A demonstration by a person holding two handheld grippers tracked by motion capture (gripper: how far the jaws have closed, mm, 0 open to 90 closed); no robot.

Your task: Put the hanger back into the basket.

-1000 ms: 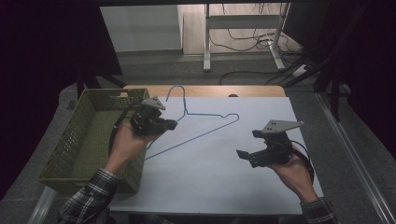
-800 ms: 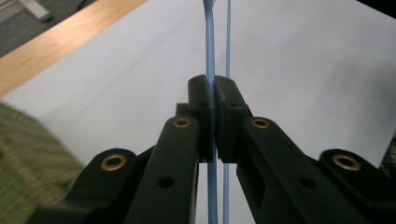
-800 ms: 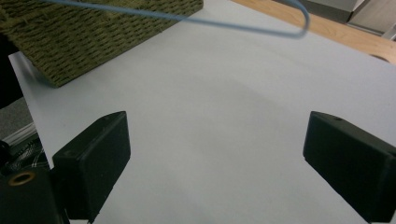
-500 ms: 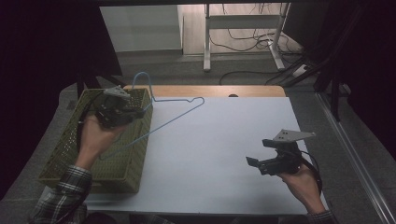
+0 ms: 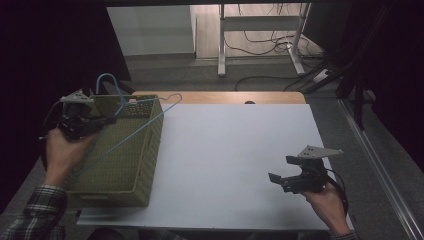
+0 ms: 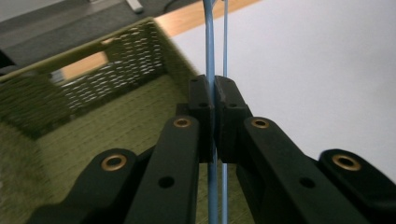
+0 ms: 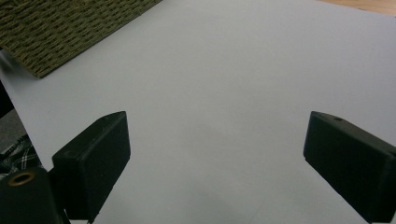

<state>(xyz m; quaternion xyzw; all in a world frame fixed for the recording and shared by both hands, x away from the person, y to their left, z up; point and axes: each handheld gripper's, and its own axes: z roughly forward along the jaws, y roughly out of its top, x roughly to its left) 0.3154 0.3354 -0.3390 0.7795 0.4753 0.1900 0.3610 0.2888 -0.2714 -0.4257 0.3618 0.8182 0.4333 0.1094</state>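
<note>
A light blue wire hanger (image 5: 131, 126) hangs over the olive woven basket (image 5: 142, 165) at the table's left, its hook up near the far rim. My left gripper (image 5: 102, 120) is shut on the hanger's wire, held above the basket's left side. In the left gripper view the blue hanger wire (image 6: 209, 60) runs straight up between the closed jaws of my left gripper (image 6: 214, 100), with the basket's inside (image 6: 107, 126) below. My right gripper (image 5: 280, 178) stands open low over the white tabletop near the front right; in the right gripper view my right gripper (image 7: 215, 154) has nothing between its jaws.
The white table surface (image 5: 235, 150) stretches between basket and right gripper. A wooden strip (image 5: 225, 97) runs along the table's far edge. Behind the table stand a white desk frame (image 5: 260, 30) and floor cables (image 5: 280, 80). The basket's corner (image 7: 56, 32) shows in the right gripper view.
My left gripper has carried the hanger leftward from the table's middle to above the basket. My right gripper drew back toward the front right edge and stays open.
</note>
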